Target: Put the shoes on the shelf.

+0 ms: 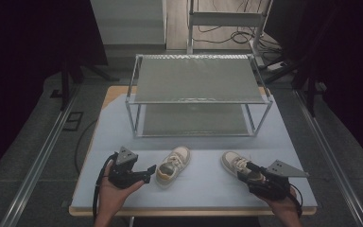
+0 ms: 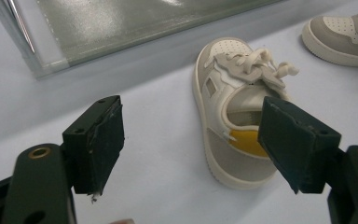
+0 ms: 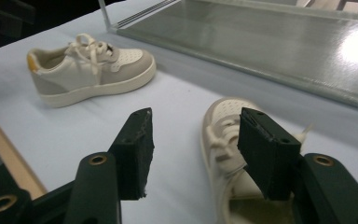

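High view: left gripper (image 1: 147,171), jaws apart and empty, sits just beside the left shoe (image 1: 173,166), near the rack (image 1: 198,96); right gripper (image 1: 246,169) straddles the right shoe (image 1: 234,162), unclosed. Closing on the soft collars risks a slipping, tilting shoe.

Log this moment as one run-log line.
left hand-held gripper: open, beside left shoe | right hand-held gripper: open, over right shoe | rack: empty
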The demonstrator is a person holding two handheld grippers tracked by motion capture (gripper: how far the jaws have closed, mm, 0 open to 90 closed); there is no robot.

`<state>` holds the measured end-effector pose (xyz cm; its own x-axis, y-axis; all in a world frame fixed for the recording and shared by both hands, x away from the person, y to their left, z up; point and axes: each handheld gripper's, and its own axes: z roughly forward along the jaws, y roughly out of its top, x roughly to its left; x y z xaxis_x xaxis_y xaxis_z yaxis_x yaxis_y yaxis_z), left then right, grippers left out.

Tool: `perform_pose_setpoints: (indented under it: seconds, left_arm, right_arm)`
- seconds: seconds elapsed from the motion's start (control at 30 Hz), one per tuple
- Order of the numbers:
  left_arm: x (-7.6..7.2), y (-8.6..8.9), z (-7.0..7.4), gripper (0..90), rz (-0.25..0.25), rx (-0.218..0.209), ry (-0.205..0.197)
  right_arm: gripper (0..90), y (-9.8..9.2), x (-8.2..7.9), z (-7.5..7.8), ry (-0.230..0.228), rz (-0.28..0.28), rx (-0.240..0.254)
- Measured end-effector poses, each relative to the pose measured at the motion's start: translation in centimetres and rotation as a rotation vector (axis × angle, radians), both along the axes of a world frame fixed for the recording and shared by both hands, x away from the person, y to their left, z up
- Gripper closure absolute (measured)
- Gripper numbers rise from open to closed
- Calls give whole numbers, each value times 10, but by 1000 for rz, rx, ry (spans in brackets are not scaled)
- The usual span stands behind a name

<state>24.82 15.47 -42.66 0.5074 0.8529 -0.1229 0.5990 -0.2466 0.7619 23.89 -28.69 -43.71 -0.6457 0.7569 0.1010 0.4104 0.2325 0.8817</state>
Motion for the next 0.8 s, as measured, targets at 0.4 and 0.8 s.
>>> perform_pose_setpoints:
  seconds: [0.4, 0.8]
  left_arm:
    - [10, -21, 2, 212, -34, 18, 16]
    - [28, -53, -2, 187, -82, 47, 69]
  right_arm:
    - [360, -3, 18, 4, 19, -48, -31]
    - [267, 0, 42, 2, 74, -80, -83]
